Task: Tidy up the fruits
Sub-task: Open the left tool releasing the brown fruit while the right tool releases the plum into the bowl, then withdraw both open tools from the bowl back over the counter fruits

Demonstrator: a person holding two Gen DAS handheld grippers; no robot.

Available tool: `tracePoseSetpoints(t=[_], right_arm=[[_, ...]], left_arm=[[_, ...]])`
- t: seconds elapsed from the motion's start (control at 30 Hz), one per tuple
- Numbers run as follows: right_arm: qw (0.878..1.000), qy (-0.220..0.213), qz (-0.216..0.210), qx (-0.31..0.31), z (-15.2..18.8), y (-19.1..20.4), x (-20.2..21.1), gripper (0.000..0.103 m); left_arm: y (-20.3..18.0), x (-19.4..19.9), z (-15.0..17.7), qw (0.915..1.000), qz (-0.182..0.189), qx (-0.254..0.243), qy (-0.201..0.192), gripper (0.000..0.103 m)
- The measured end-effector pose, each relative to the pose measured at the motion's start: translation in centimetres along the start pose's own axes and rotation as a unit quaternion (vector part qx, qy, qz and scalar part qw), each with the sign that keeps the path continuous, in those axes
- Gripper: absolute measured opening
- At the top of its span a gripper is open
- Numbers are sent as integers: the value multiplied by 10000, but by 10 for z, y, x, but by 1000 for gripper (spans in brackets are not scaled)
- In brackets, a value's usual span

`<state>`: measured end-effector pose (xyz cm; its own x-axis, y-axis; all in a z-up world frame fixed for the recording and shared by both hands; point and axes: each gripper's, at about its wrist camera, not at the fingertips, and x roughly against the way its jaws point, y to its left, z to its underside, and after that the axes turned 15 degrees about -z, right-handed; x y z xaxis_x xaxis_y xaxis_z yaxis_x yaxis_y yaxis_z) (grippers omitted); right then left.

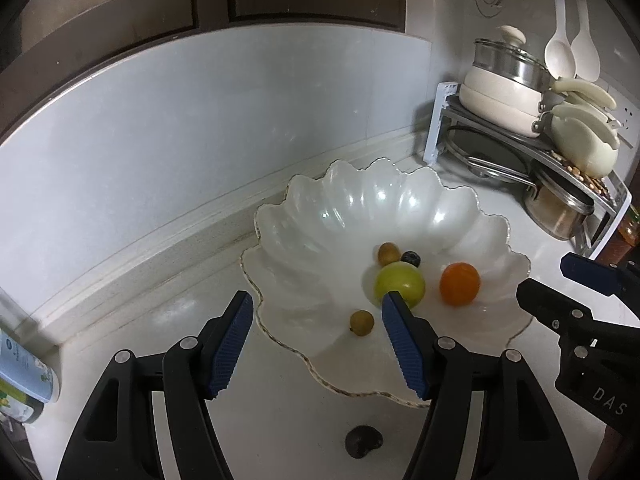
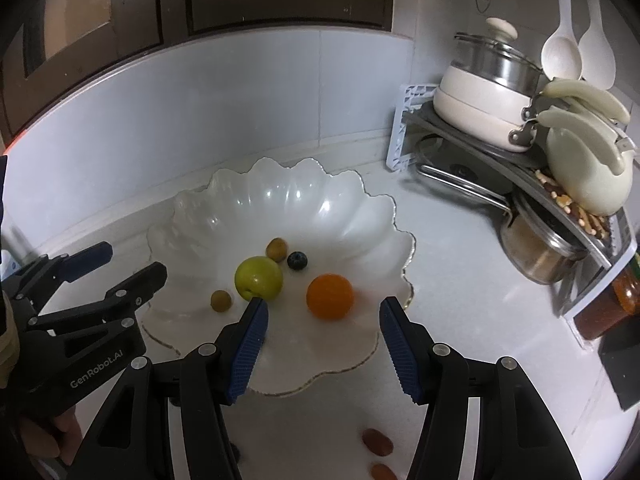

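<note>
So both tongs are hanging over the near edge of the scalloped white bowl, angled down at it, and both are spread with nothing between the pads. Five fruits are already sitting in the bowl: a green plum-looking fruit, an orange, a blueberry and two little brownish round ones that could be longans.

What's left is lying on the bench below the bowl, at the bottom of each frame. In the left wrist view a dark wrinkly fruit is sitting bottom centre, pretty much straight under the left tongs, between the two arms. In the right wrist view two reddish-brown oval fruits, dates maybe, are lying bottom centre-right, just inside the right-hand finger of the right tongs. Their long axes are running roughly from upper left to lower right in the frame.

So I'm guessing the next pick is splitting by side: left tongs are nearer the dark one, right tongs are nearer the ovals. Either way the target is lying behind the fingertips, toward the person, so the tongs would need pulling back and dipping rather than reaching forward. For the ovals, closing across the short width looks easier.
</note>
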<state>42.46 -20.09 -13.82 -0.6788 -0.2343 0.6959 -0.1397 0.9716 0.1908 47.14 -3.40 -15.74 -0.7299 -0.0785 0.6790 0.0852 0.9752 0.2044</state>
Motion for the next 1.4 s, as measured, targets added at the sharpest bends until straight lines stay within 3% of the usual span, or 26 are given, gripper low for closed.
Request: tracePoseSetpoints(t=[0.63,1.4], right_arm=[[9997,-165,151,-50,17,-10,32,59],[9999,-114,-30,98,47,-4,44,59]], left_arm=[[-19,33,17,9999,76,-65,-68,66],[-18,61,57,10000,-86,-22,12,66]])
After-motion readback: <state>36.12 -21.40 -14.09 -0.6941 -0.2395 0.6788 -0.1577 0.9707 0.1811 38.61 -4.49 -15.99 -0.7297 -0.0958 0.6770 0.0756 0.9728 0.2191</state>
